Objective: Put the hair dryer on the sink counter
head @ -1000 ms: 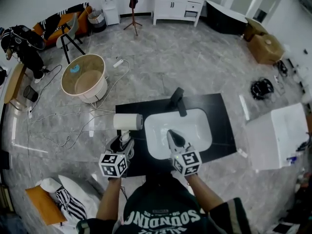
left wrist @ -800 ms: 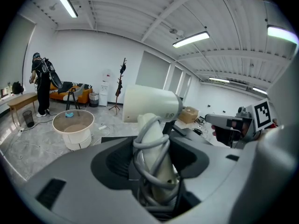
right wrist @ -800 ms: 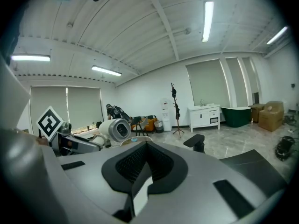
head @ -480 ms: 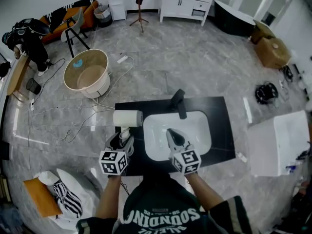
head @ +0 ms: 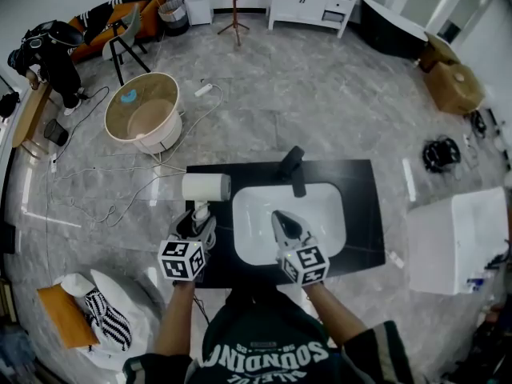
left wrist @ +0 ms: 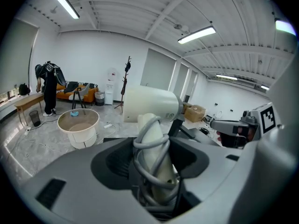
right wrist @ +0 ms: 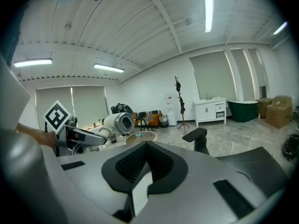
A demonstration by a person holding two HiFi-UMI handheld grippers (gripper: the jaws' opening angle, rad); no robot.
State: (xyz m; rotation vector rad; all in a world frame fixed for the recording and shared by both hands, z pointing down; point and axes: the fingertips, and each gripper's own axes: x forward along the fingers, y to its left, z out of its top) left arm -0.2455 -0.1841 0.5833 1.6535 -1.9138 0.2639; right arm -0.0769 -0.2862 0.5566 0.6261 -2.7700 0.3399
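Observation:
The white hair dryer (head: 206, 186) hangs over the left end of the black sink counter (head: 364, 206), barrel level, its grey cord wound round the handle (left wrist: 152, 155). My left gripper (head: 197, 224) is shut on that handle from below; in the left gripper view the barrel (left wrist: 149, 105) fills the middle above my left gripper (left wrist: 152, 174). My right gripper (head: 286, 227) hovers over the white basin (head: 320, 206), jaws shut on nothing. In the right gripper view my right gripper (right wrist: 145, 171) looks past the dryer (right wrist: 119, 123) at left and the black faucet (right wrist: 198, 136).
The black faucet (head: 293, 166) stands at the basin's far rim. On the floor are a round beige tub (head: 146, 118), loose cables (head: 104, 206), a white box (head: 456, 238) at right and pillows (head: 104, 318) at near left. A person (head: 48, 50) stands far left.
My left gripper has carried the hair dryer a little farther away and to the left over the counter's left end. The right gripper has stayed over the basin.

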